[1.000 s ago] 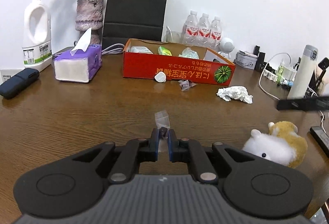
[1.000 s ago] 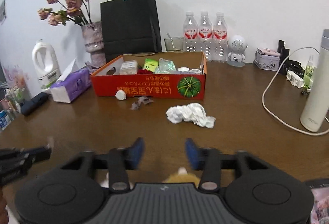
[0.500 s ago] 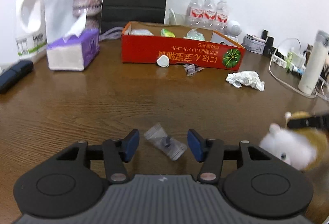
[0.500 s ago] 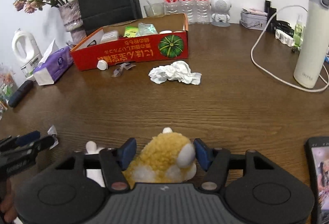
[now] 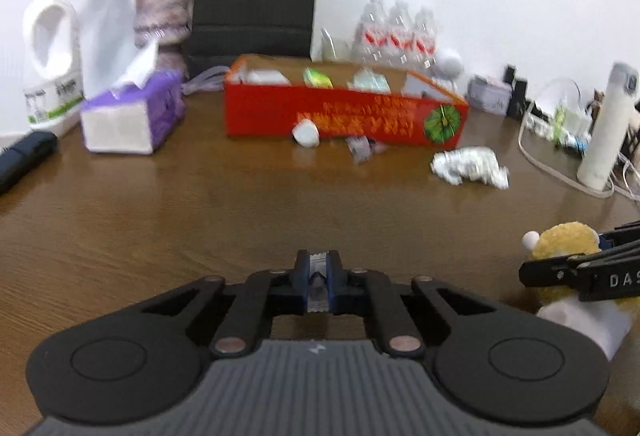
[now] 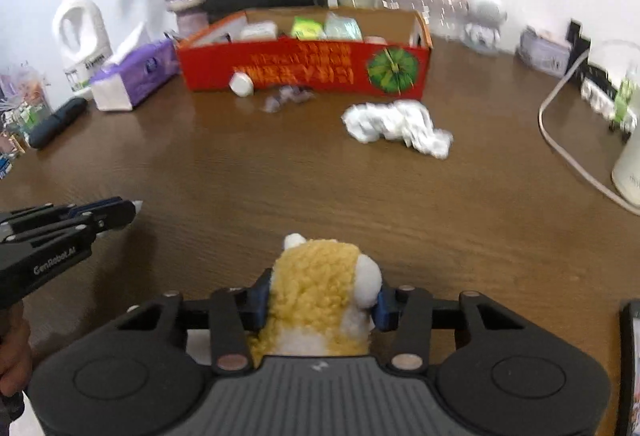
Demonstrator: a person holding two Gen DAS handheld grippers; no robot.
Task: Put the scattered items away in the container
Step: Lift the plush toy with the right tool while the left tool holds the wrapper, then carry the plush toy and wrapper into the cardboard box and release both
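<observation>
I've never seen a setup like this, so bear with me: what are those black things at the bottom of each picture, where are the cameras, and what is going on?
There is no robot arm here. A person holds a two-fingered gripping tool in each hand, and each tool carries a wide-angle camera that looks out along its fingers. The black shape at the bottom of each picture is that tool.

The left tool is shut on a small clear packet. The right tool has just been closing, and its pads press on a yellow and white plush toy. Each tool also shows at the edge of the other's picture.

On the brown table stands a red box that already holds a few things. A white cap, a small wrapper and a crumpled tissue lie in front of it.
</observation>
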